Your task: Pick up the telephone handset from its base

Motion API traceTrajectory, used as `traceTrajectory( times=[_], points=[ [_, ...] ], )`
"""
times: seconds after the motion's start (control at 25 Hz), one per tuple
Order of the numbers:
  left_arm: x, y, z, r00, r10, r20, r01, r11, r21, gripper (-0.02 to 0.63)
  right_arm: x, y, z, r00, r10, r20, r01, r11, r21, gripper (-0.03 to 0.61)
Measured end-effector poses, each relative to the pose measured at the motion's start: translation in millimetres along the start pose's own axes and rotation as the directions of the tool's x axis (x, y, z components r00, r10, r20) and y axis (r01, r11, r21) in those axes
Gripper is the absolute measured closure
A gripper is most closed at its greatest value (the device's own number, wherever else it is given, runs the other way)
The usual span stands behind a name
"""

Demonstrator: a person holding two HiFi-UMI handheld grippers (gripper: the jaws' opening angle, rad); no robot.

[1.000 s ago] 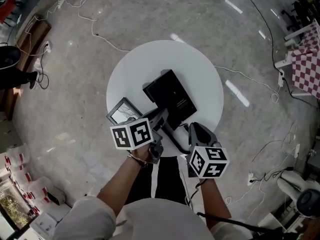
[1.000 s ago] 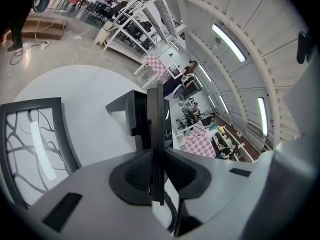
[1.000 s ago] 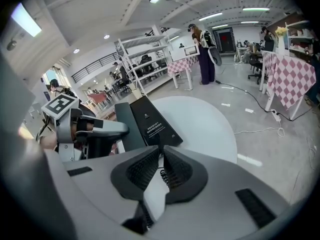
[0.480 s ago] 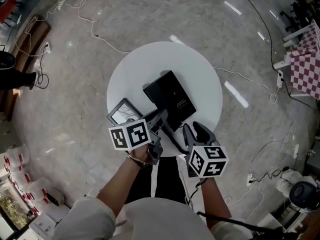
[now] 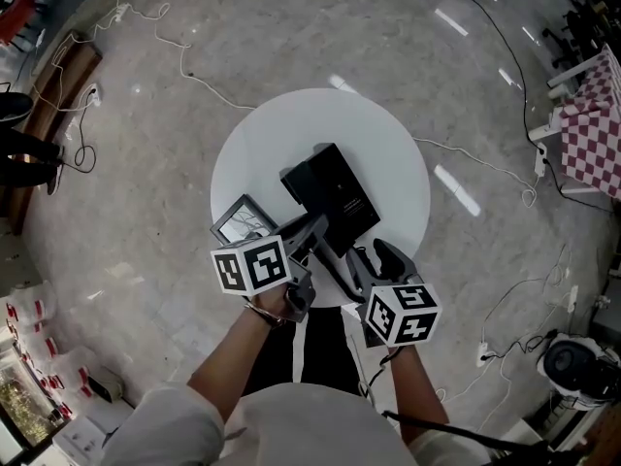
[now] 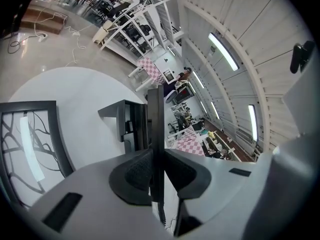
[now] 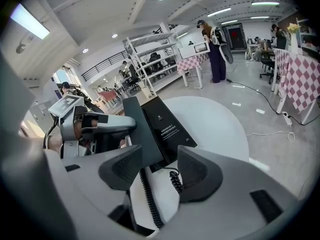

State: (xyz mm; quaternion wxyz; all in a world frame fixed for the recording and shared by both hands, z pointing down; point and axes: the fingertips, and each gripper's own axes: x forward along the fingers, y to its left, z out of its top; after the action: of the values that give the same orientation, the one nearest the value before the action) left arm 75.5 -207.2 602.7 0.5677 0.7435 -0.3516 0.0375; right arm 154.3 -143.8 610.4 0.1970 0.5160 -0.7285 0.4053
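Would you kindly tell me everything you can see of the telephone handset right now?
The handset is a slim, flat black bar, matte and plastic-looking. The left gripper clamps it edge-on between its pads, holding it tilted above the near edge of the white table, apparently clear of the black base beside it. A black coiled cord hangs from its near end.

small white logo and two lines of print on black telephone base (image 7: 167, 126), too blurred to read, nothing else legible
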Motion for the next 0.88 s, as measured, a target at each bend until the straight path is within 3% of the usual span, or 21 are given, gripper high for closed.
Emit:
traceTrajectory(
  times=[0.28,0.56,0.88],
  points=[
    [-5.9,-6.3,5.4,1.0,-0.018,0.0,0.018,1.0,0.008,0.535,1.4,14.9,9.3,0.999,0.049,-0.001,-0.049,0.999,-0.023,0.308],
    [-8.5,-34.6,5.5,0.994,-0.096,-0.048,0.101,0.99,0.098,0.535,6.5,36.1,22.4,0.993,0.115,-0.026,-0.117,0.983,-0.144,0.284],
    [-12.8,-48.5,-0.3,0.989,-0.121,-0.08,0.132,0.979,0.157,0.535,10.7,50.3,22.7,0.988,0.13,-0.078,-0.146,0.954,-0.261,0.278]
  ],
)
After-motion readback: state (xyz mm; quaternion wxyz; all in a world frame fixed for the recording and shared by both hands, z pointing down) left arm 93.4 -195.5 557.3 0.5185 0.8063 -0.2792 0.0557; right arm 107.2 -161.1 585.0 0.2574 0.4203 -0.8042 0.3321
